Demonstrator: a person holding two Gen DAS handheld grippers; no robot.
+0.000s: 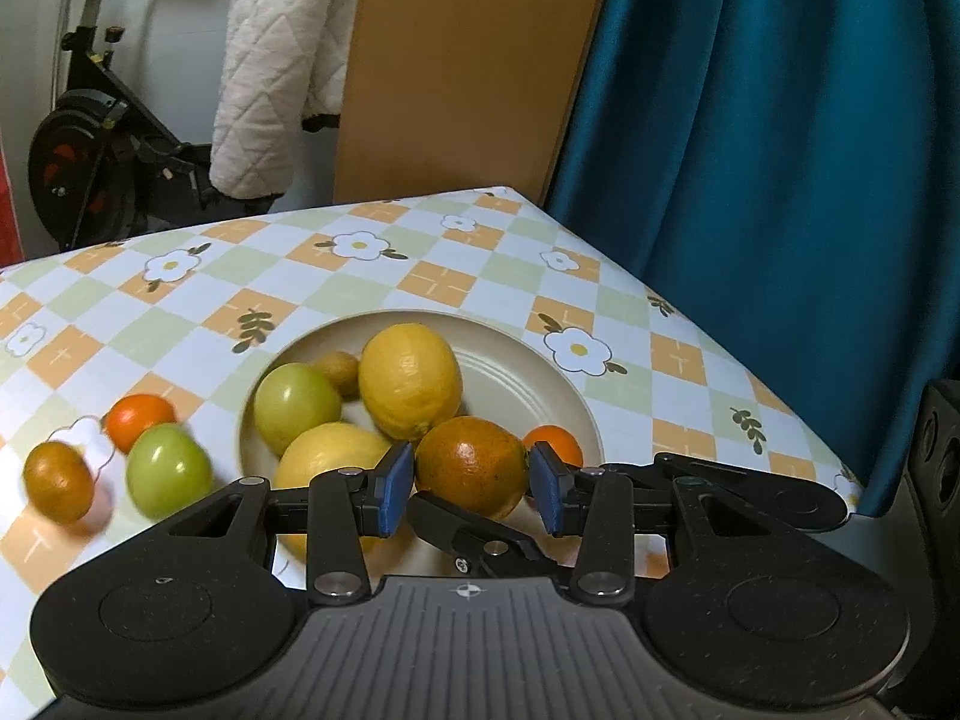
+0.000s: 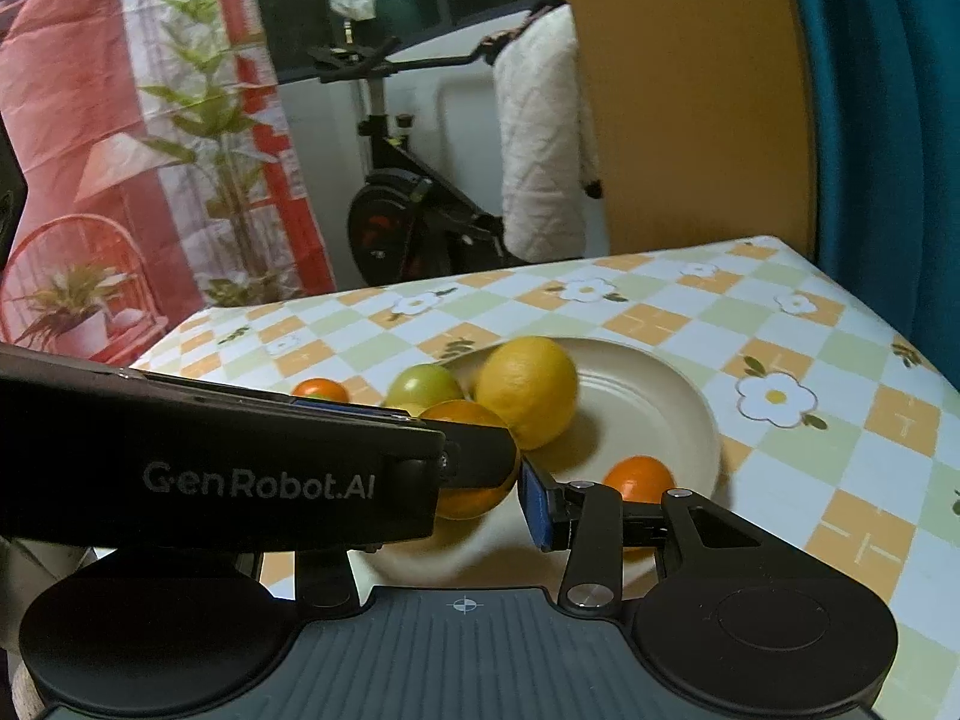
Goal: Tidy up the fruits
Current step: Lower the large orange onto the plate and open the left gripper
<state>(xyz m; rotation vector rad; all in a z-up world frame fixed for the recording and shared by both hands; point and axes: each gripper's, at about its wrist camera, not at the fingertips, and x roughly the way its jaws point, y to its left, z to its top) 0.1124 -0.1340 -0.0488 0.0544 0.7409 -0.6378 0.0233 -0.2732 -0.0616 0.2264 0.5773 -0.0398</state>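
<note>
Here your left hand-held gripper (image 1: 471, 483) stands narrowly apart around the dark orange (image 1: 471, 463) on the cream plate (image 1: 534, 378), pads just beside its skin; whether they press, you cannot tell. Your right hand-held gripper (image 2: 480, 498) is half hidden, grip unclear. Both lemons (image 1: 410, 381) share that plate on the table (image 1: 384, 276).

in the right wrist view the left gripper (image 2: 216, 468) crosses in front, hiding the right gripper's (image 2: 480, 504) left finger and part of the big orange (image 2: 474, 498). in the left wrist view the front lemon (image 1: 327, 456) is half behind a finger, and the worktop's (image 1: 420, 276) near edge is cut off.
</note>
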